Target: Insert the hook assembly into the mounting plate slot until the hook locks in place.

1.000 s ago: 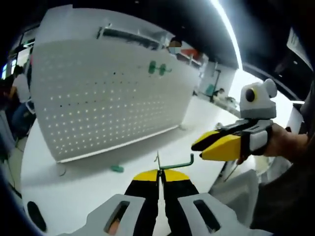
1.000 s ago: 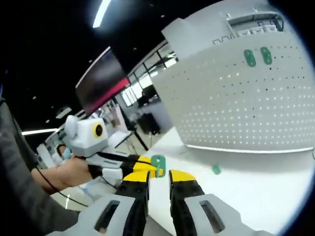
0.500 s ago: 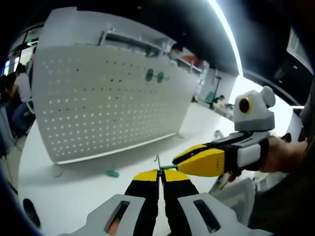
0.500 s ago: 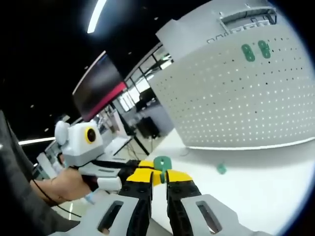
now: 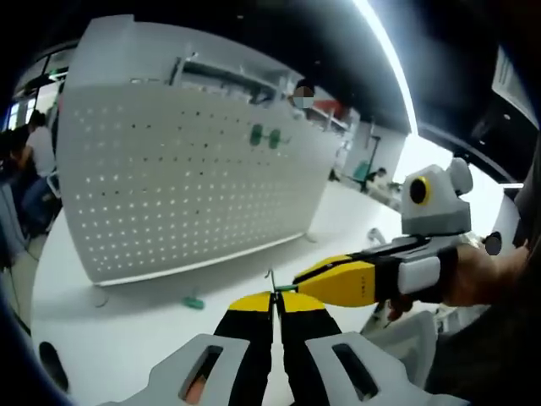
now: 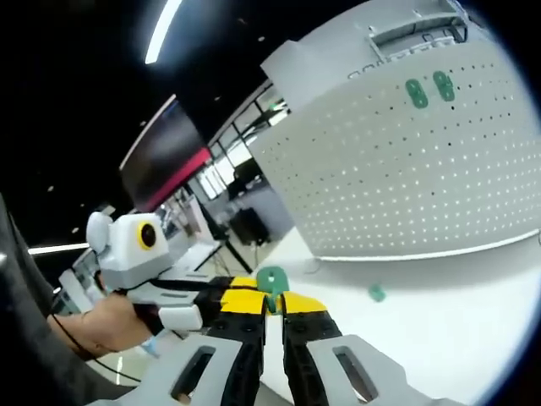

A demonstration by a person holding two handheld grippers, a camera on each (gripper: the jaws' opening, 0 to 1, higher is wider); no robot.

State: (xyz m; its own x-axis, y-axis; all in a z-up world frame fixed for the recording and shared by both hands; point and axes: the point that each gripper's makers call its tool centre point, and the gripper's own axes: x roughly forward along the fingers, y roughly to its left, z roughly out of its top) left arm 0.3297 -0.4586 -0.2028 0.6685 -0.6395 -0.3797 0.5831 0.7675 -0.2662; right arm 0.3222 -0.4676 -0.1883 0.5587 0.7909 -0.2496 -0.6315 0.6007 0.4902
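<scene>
**Right gripper now closed on the hook — two-handed hold, not yet at the board**

- Change: over the last second the right gripper [image 5: 297, 281] came in from the right of the left gripper view and met the left gripper [image 5: 274, 298] at the green hook [image 5: 286, 288]. In the right gripper view its jaws were spread a second ago; now they stand nearly pressed together, pinching the hook's flat green end [image 6: 271, 279].
- Left gripper: jaws pressed together on the hook's thin wire end, same as before.
- Hook location: mid-air between the two tips, over the white table [image 5: 135, 330], well apart from the white pegboard [image 5: 186, 186].
- Board: two green pieces [image 5: 265, 136] already sit high on it. A small green part [image 5: 194, 302] lies on the table near the board's foot.
- Read: looks like a handover or regrip, so the hook can be steered by its flat end. Insertion not started; the carry to the board and the locking are all still to do.
- Risk: thin wire, two grips pulling against each other could twist it.
</scene>
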